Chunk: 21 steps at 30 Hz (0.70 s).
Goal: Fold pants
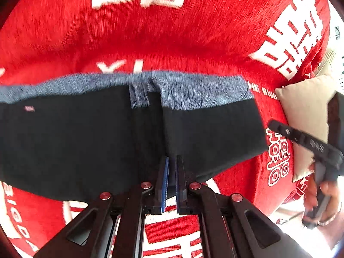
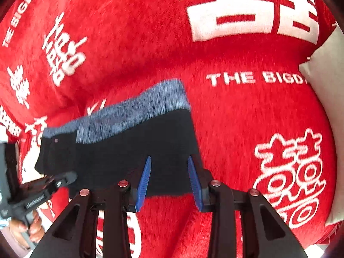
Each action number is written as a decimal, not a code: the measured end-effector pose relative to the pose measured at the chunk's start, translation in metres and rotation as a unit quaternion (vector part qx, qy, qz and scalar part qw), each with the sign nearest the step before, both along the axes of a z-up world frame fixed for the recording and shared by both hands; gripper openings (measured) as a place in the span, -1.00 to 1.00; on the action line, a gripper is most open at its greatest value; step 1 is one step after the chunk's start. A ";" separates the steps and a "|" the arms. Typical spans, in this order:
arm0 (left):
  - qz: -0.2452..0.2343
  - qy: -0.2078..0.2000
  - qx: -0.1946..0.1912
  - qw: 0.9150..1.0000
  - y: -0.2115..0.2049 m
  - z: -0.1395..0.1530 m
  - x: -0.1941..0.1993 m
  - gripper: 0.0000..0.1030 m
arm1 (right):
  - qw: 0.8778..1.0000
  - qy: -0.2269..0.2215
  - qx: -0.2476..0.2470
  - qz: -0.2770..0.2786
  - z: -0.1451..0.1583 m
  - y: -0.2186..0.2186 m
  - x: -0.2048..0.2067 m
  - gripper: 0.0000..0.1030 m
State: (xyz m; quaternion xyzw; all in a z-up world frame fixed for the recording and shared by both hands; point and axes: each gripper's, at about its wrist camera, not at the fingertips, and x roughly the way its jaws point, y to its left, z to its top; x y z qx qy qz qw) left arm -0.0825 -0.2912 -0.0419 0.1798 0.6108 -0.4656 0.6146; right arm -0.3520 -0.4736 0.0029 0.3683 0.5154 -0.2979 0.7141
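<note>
Black pants (image 1: 86,137) with a grey-blue waistband (image 1: 193,90) lie folded on the red blanket (image 1: 150,32). My left gripper (image 1: 171,161) has its blue pads nearly together at the pants' near edge, with dark cloth between them. In the right wrist view the pants (image 2: 133,150) lie ahead and my right gripper (image 2: 169,161) is open above their near right part, holding nothing. The left gripper (image 2: 64,179) shows at the pants' left edge; the right gripper shows at the right of the left wrist view (image 1: 301,137).
The red blanket (image 2: 236,107) with white lettering covers the whole surface. A beige pillow (image 1: 305,111) lies at the right, also in the right wrist view (image 2: 329,86). The person's hands hold the gripper handles.
</note>
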 end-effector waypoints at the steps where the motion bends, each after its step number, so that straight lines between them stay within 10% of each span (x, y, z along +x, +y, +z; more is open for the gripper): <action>1: -0.001 -0.007 -0.005 1.000 -0.002 0.007 0.002 -0.91 | 1.000 -0.002 0.000 -0.007 -0.001 -0.011 0.003 -0.24; 6: -0.004 -0.015 -0.044 0.999 -0.039 0.022 0.001 -0.91 | 0.999 0.003 0.019 -0.049 -0.019 -0.054 0.011 -0.34; 11: -0.006 -0.046 0.002 0.999 -0.082 -0.010 -0.002 -0.91 | 0.999 0.014 0.017 -0.045 -0.035 -0.082 0.034 -0.42; 14: 0.009 -0.047 0.048 0.998 -0.080 -0.044 0.004 -0.91 | 0.999 0.028 0.012 -0.011 -0.048 -0.085 0.055 -0.43; 21: 0.007 -0.040 0.023 0.999 -0.054 -0.054 0.004 -0.91 | 0.997 0.072 0.000 0.036 -0.082 -0.083 0.078 -0.40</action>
